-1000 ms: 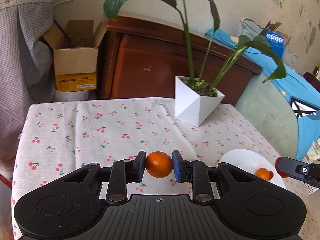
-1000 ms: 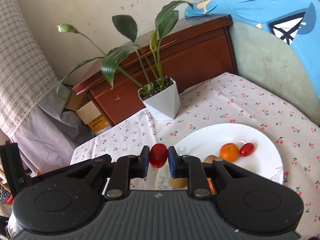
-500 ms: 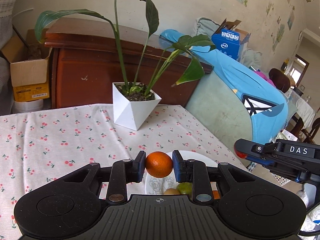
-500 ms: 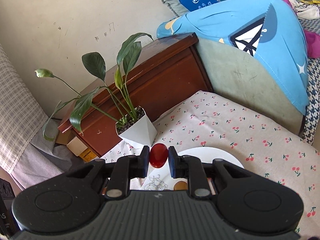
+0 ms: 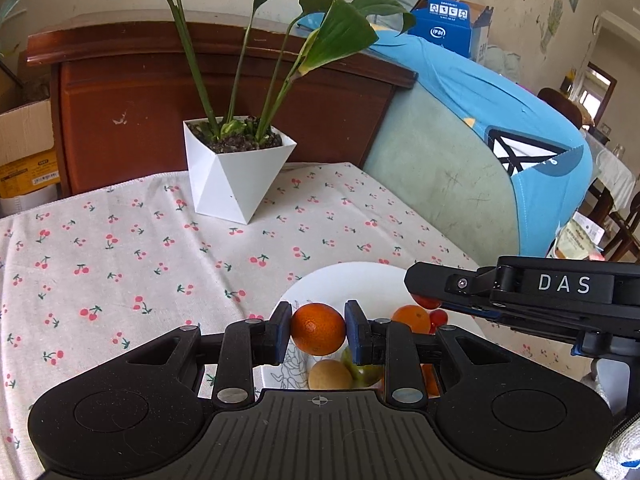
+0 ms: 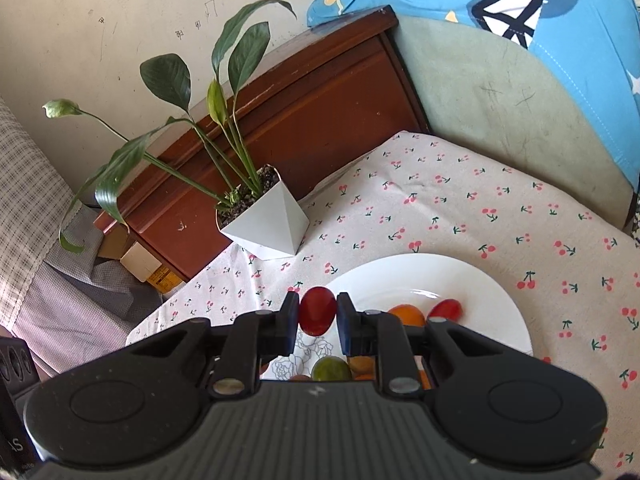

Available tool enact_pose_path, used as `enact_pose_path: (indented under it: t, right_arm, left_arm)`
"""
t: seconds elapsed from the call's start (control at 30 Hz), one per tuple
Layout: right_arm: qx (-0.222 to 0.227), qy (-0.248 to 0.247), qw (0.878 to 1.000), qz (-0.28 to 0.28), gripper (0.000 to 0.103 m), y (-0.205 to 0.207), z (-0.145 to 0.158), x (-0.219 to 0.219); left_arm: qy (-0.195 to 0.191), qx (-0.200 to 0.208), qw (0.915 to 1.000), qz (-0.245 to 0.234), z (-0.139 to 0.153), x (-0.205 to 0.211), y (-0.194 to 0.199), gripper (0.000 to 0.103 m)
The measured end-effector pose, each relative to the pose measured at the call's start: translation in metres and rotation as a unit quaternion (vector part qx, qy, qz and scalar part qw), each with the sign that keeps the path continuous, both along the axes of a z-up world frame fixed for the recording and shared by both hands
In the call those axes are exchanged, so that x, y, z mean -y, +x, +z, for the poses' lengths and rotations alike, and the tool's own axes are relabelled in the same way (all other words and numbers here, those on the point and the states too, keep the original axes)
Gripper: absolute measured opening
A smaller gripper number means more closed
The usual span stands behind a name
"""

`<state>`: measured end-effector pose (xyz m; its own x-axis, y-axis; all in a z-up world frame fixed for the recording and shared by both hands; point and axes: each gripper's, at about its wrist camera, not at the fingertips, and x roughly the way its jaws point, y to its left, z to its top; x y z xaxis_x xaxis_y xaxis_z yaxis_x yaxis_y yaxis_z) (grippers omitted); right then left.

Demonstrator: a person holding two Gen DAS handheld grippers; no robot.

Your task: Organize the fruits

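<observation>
Two grippers each clamp a fruit: the left gripper (image 5: 318, 328) is shut on an orange (image 5: 318, 328), the right gripper (image 6: 317, 316) on a red tomato (image 6: 317, 316). Both hover over the near-left rim of the white plate (image 6: 480, 280), which lies below and ahead. Only the left view shows the right gripper alongside; it looks nearer the plate's middle.
</observation>
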<state>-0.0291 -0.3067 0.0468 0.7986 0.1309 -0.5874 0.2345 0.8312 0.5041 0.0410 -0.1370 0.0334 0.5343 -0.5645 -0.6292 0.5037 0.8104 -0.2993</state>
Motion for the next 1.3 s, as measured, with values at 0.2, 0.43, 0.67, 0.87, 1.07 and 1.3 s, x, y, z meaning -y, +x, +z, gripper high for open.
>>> enact_pose_path:
  t: [0.2,0.43,0.67,0.87,1.07,1.3]
  right_arm:
    - [-0.017,0.007,1.000,0.004,0.020,0.008,-0.012,0.002]
    - [-0.023,0.008,1.000,-0.001,0.024,0.010,-0.014,0.003]
    - [-0.012,0.005,1.000,-0.007,0.032,0.006,-0.003,0.003]
    - [0.002,-0.005,1.000,-0.018,0.051,-0.009,0.010,0.000]
    - [-0.012,-0.019,0.999,-0.025,0.068,-0.027,0.016,-0.006]
    - [-0.019,-0.054,0.998,-0.031,0.079,-0.050,0.024,-0.015]
  left_arm:
    - [-0.001,-0.008,1.0000,-0.001,-0.007,0.006,0.003,0.026]
    - [0.003,-0.007,1.0000,-0.005,-0.011,0.011,0.000,0.027]
    - [0.010,0.012,0.9999,-0.006,0.001,0.013,-0.010,0.056]
    - [0.023,0.004,0.9997,0.002,0.015,0.006,-0.021,0.072]
    - [0.038,0.002,0.9990,0.021,0.020,-0.010,-0.037,0.080]
    - [0.066,-0.026,0.9959,0.057,0.020,-0.028,-0.052,0.082]
